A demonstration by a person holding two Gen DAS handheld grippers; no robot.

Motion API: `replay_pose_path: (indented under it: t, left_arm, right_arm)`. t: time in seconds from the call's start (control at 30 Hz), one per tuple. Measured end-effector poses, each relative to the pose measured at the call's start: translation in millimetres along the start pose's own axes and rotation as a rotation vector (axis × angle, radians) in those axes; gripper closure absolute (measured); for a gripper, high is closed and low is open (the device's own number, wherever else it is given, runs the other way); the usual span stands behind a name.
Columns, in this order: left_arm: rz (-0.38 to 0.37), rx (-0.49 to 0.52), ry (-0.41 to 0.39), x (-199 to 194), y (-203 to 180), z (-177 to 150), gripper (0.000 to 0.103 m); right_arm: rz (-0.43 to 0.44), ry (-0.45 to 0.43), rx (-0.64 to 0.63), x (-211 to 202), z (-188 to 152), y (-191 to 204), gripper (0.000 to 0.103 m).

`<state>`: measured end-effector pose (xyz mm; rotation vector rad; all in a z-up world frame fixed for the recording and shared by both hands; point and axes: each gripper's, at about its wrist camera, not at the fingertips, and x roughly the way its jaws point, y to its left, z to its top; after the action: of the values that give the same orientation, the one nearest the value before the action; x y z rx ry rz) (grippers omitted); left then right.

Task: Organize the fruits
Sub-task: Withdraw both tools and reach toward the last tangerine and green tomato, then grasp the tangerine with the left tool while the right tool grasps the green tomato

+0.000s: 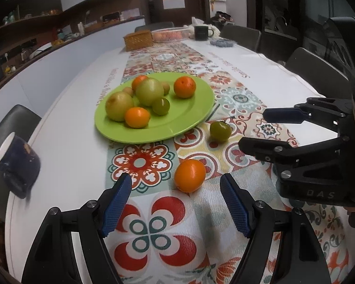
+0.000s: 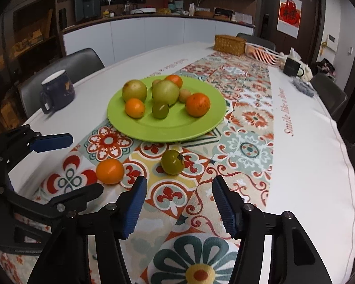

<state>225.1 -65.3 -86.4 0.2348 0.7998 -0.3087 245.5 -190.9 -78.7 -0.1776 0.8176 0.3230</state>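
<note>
- Green plate (image 1: 153, 132) sits near the middle of the counter (image 1: 71, 130) on the patterned runner (image 1: 243, 99); it carries oranges, pale green fruits and small tan fruits.
- Loose orange (image 1: 189, 175) lies on the runner off the plate, on the side nearer the cameras, just ahead of the left claw (image 1: 176, 203).
- Loose green fruit (image 2: 172, 162) lies just beside the plate rim, ahead of the right claw (image 2: 179, 203).
- Left claw: fingers spread, nothing between them.
- Right claw: fingers spread, nothing between them.
- Dark blue mug (image 2: 56, 92) stands near the counter's left edge.
</note>
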Motion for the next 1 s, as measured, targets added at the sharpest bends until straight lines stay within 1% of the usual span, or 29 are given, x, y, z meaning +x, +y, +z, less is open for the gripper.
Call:
replay_pose_path:
  t: [0.07,0.13,0.33,0.4,0.6,0.73,0.8,0.83,1.0]
  left_arm:
    - [-0.010,-0.005,0.005,4.8,0.2,0.0,0.026]
    - [-0.025,-0.010,0.011,10.0,0.9,0.1,0.029]
    - [-0.051,-0.022,0.024,21.6,1.6,2.1,0.044]
    - [-0.063,-0.027,0.019,22.6,2.3,3.6,0.050]
    - [-0.096,-0.041,0.021,24.6,4.0,6.5,0.064]
    - [-0.116,-0.057,0.028,26.2,5.4,6.2,0.068]
    - [-0.119,-0.068,0.034,27.6,6.2,5.5,0.069]
    - [-0.122,-0.073,0.037,28.2,6.6,5.3,0.070]
    - [-0.127,-0.090,0.041,28.5,7.7,5.1,0.071]
  right_arm:
    - [0.005,0.012,-0.004,7.2,0.7,-0.2,0.049]
    - [0.006,0.019,-0.005,11.9,1.1,-1.0,0.050]
    - [0.019,0.031,0.009,25.4,4.6,-3.5,0.053]
    - [0.024,0.032,0.014,28.8,5.6,-3.4,0.054]
    - [0.045,0.035,0.035,38.8,12.8,-3.0,0.058]
    - [0.055,0.045,0.038,45.6,16.1,-0.6,0.064]
    - [0.059,0.053,0.042,48.2,16.0,0.1,0.068]
    - [0.061,0.055,0.042,49.0,15.6,0.6,0.073]
    - [0.055,0.046,0.048,43.2,11.2,1.6,0.074]
